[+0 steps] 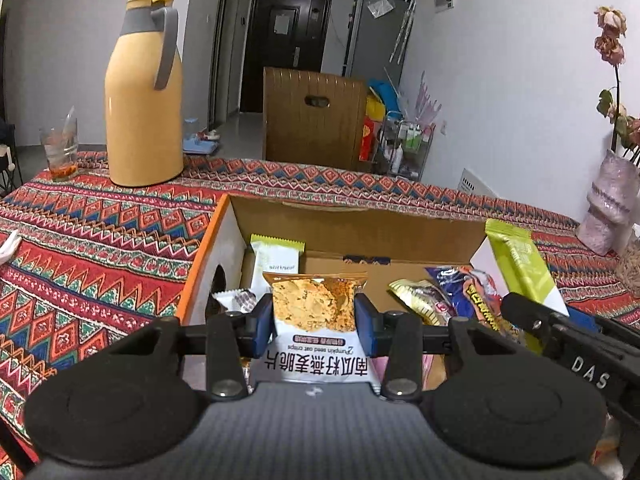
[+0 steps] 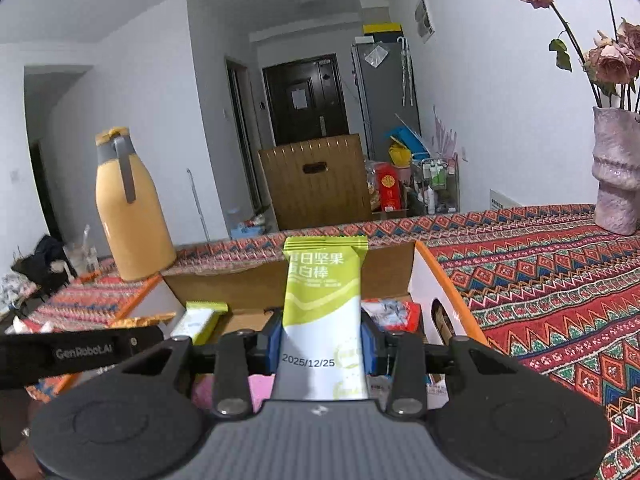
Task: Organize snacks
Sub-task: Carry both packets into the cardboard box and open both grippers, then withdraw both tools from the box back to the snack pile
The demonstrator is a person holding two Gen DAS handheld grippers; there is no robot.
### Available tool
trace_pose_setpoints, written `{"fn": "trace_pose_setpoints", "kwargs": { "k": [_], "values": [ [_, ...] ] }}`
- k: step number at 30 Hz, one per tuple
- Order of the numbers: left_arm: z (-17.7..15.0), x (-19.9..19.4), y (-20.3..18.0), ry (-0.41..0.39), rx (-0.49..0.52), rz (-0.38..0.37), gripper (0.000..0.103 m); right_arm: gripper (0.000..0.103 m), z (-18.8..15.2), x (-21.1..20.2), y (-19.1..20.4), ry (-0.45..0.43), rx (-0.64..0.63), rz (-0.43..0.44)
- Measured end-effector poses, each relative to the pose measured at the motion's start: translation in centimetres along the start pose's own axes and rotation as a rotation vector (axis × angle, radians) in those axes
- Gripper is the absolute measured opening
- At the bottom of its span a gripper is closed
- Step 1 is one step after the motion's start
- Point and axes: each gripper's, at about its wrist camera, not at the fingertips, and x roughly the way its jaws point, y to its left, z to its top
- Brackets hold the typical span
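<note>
crisps packet (image 1: 314, 312) clamped in left gripper (image 1: 314, 326)

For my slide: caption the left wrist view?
Left gripper holds an oat crisp packet over the cardboard box.

snacks (image 1: 420, 300) in box (image 1: 352, 216), flask (image 1: 144, 96) behind-left

White walls (image 1: 500, 80), grey ceiling. Dark door (image 1: 286, 46) at hall end; grey fridge (image 1: 376, 40) to its right, cluttered cart (image 1: 408, 148) below. Brown chair back (image 1: 314, 114) behind the table, patterned cloth (image 1: 100, 240). Pale floor (image 1: 236, 132), dim even light.
</note>
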Motion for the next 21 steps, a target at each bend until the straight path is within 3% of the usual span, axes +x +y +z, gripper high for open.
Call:
{"fn": "trace_pose_setpoints", "kwargs": {
  "k": [8,11,12,13,14,15,16,18,21],
  "values": [
    [-0.3,-0.4,0.1,-0.015,-0.007,0.004,0.044,0.039,-0.5,0.1,0.0,0.017,0.001,-0.009],
    [-0.2,-0.5,0.3,-0.018,-0.015,0.009,0.054,0.04,-0.5,-0.2,-0.1,0.006,0.006,-0.011],
    [-0.2,-0.7,0.3,-0.024,-0.016,0.014,0.065,0.045,-0.4,-0.4,-0.2,-0.001,0.01,-0.01],
    [-0.2,-0.9,0.3,-0.035,-0.015,0.023,0.072,0.06,-0.4,-0.5,-0.3,-0.009,0.018,-0.008],
    [-0.1,-1.1,0.3,-0.046,-0.017,0.031,0.086,0.068,-0.4,-0.7,-0.5,-0.018,0.026,-0.01],
    [-0.1,-1.5,0.3,-0.061,-0.02,0.042,0.098,0.084,-0.4,-1.0,-0.6,-0.03,0.032,-0.016],
    [-0.1,-1.8,0.3,-0.076,-0.024,0.053,0.102,0.094,-0.3,-1.2,-0.7,-0.042,0.038,-0.02],
    [0.0,-2.1,0.5,-0.092,-0.035,0.055,0.103,0.1,-0.3,-1.5,-0.9,-0.053,0.054,-0.024],
    [0.1,-2.2,0.6,-0.089,-0.048,0.058,0.103,0.102,-0.2,-1.6,-1.0,-0.057,0.068,-0.03]
  ]
}}
